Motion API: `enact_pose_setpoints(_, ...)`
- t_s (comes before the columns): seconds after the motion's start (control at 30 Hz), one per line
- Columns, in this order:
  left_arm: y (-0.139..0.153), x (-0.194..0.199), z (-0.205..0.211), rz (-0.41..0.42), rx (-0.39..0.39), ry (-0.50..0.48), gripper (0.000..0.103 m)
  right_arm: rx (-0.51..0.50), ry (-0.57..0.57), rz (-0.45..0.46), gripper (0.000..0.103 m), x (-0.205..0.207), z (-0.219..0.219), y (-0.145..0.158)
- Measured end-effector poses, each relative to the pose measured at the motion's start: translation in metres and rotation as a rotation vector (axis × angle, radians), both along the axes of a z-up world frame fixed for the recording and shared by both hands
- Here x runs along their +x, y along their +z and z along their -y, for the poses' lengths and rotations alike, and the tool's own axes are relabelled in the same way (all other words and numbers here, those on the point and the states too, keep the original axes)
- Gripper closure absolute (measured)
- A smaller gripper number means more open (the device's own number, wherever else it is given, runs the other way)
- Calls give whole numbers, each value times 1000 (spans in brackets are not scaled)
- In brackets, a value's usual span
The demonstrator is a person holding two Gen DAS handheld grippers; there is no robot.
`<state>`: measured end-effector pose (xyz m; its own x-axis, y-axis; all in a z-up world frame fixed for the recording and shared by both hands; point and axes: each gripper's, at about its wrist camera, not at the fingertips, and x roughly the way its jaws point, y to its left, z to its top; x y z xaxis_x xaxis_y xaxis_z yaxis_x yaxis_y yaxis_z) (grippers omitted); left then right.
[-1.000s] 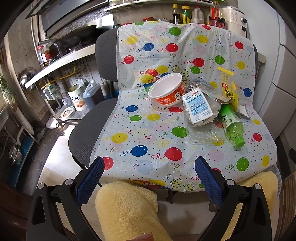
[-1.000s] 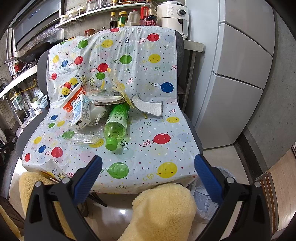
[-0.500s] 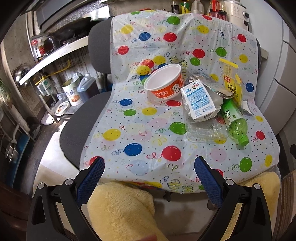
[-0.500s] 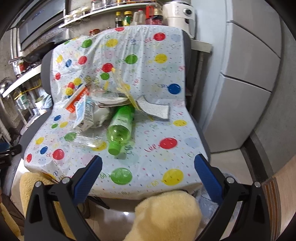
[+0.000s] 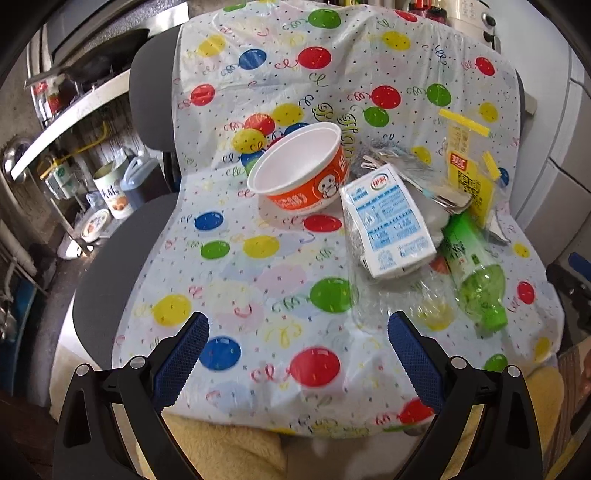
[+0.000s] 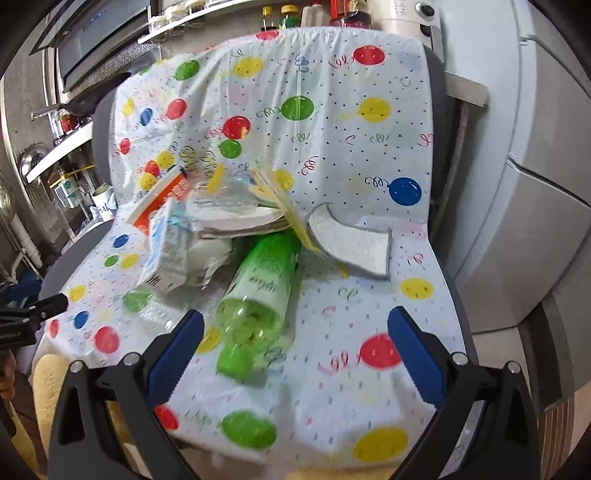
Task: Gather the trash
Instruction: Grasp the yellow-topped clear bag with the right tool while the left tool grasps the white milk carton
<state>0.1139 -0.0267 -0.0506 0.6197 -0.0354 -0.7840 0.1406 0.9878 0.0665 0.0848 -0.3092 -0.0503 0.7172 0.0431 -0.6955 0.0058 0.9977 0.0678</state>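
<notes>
Trash lies on a chair draped with a balloon-print plastic sheet [image 5: 258, 266]. An orange-and-white paper bowl [image 5: 301, 170] leans at the back. A white-and-blue milk carton [image 5: 386, 219] lies beside it on clear plastic packaging [image 5: 391, 299]. A green plastic bottle [image 5: 474, 273] lies on its side, cap toward me; it also shows in the right wrist view [image 6: 258, 295]. A yellow snack wrapper [image 5: 467, 170] and a white sponge piece [image 6: 351, 243] lie further back. My left gripper [image 5: 297, 347] is open and empty over the seat's front. My right gripper [image 6: 295, 347] is open and empty, just before the bottle cap.
A yellow fluffy cushion [image 5: 229, 454] sits under the sheet's front edge. A kitchen counter and shelves with tins and jugs [image 5: 110, 192] stand to the left. A grey fridge [image 6: 535, 184] stands to the right. Bottles [image 6: 288, 14] line a shelf behind the chair.
Both grippers have moved forward toward the chair; the trash looks larger and closer. Both stay open and empty.
</notes>
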Motion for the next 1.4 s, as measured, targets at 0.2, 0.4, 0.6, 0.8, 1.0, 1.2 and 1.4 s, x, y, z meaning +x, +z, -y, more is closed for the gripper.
enact_pose_setpoints(0.2,-5,28,9,-22,2,12,7,-10,25,-24,8,38,14,-13)
enact_pose_setpoints(0.4,-7,52,21,-33,3,-2,7,-39,113,-18,31,76,4,-20)
enact_pose_setpoints(0.6,-12,69,21,-36,18,29,8,-147,155,23,56,105,-15,-17)
enact_pose_setpoints(0.8,-16,65,9,-58,13,62,8,-205,200,42,91,116,-39,-5)
enact_pose_setpoints(1.0,-5,47,-1,-37,-1,64,8,-75,212,158,100,80,-43,61)
enact_pose_setpoints(1.2,0,31,11,-18,-14,-6,8,-52,184,247,100,17,-38,115)
enact_pose_setpoints(1.4,-6,20,40,-32,-20,-99,11,-146,67,206,100,-22,-11,99)
